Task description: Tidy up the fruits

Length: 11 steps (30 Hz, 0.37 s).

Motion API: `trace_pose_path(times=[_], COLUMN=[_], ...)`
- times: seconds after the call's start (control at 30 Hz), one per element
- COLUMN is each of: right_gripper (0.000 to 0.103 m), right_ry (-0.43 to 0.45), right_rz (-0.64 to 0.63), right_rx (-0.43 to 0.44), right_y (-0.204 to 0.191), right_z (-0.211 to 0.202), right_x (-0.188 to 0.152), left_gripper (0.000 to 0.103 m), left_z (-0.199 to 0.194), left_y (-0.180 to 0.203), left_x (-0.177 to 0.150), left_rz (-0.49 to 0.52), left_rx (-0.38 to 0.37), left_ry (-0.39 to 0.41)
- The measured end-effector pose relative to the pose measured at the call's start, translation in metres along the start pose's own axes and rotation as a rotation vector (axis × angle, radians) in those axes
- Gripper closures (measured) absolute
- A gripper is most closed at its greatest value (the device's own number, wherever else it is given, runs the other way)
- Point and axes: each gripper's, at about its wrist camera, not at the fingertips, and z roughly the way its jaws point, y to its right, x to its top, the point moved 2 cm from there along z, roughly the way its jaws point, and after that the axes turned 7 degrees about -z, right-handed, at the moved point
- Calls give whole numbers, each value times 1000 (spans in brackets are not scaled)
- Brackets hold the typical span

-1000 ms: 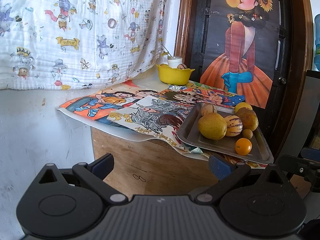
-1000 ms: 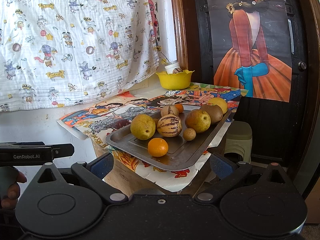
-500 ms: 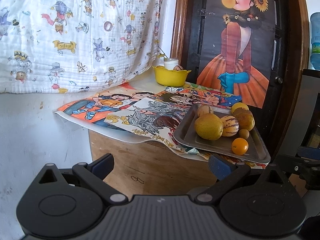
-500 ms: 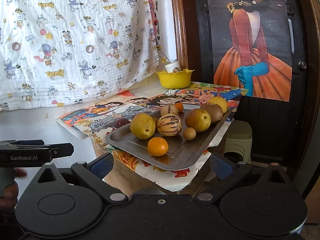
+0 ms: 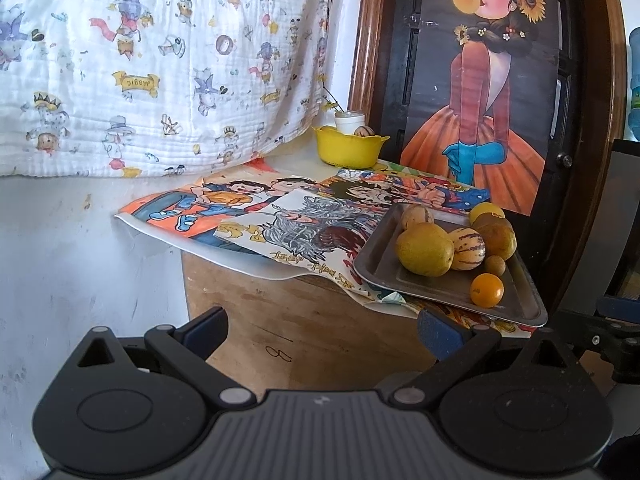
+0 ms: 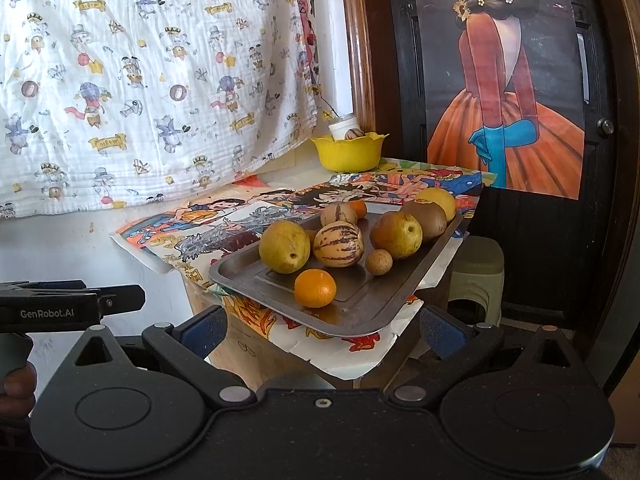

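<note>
Cartoon posters cover a wooden table (image 6: 280, 356); mid-frame, a metal tray (image 6: 360, 312) gathers loose fruits (image 6: 338, 244). A yellow bowl (image 6: 347, 155) waits behind. Both grippers, left gripper (image 5: 322, 326) and right gripper (image 6: 322, 326), hover short, jaws spread, empty.

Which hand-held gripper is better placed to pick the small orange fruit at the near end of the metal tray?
Probably the right hand-held gripper: open, the orange fruit almost straight ahead. The left hand-held gripper faces the table side, tray off right.

My home corner: cartoon-print blanket (image 5: 160, 68) and painted-girl poster (image 5: 484, 92) behind the poster-covered wooden table (image 5: 288, 320).
</note>
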Motion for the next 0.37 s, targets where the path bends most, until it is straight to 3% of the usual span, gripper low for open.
trace_pose_path(times=[0.37], right_gripper=[1], right_ry=[-10], right_rz=[2], right_rx=[0], right_y=[0], right_z=[1], right_x=[1], left_gripper=[0], left_z=[1], left_y=[-2], left_x=[-1], left_rz=[-8], left_rx=[-12], left_ry=[-6])
